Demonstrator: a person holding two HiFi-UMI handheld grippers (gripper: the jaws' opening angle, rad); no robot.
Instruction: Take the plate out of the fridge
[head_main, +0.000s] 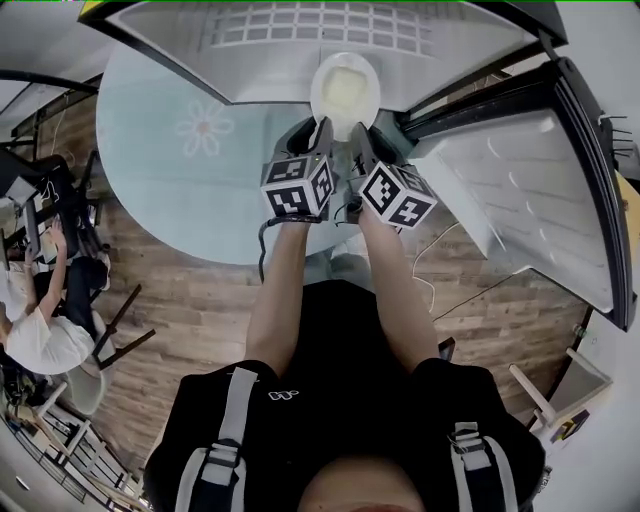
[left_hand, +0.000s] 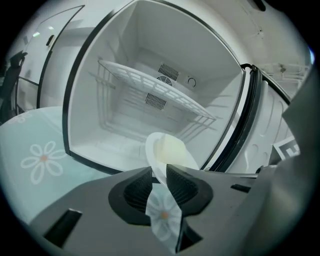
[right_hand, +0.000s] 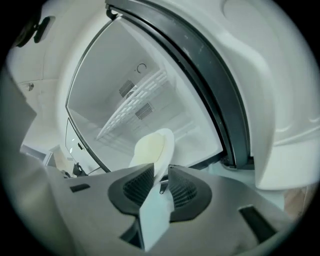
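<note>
A white plate (head_main: 345, 90) with a pale yellow middle sits at the mouth of the open fridge (head_main: 320, 30), held at its near rim from both sides. My left gripper (head_main: 322, 135) is shut on the rim's left part. In the left gripper view the pads of the left gripper (left_hand: 159, 172) pinch the plate (left_hand: 170, 152) edge-on. My right gripper (head_main: 358, 140) is shut on the right part. The right gripper view shows the right gripper (right_hand: 161, 172) clamping the plate (right_hand: 152, 147) at its edge. The fridge's white inside (left_hand: 150, 65) shows behind.
The fridge stands on a round pale blue table (head_main: 190, 170) with a flower print. Its door (head_main: 530, 190) hangs open at the right. A wire shelf (left_hand: 150, 90) crosses the inside. A person (head_main: 40, 330) sits at the left among chairs on a wooden floor.
</note>
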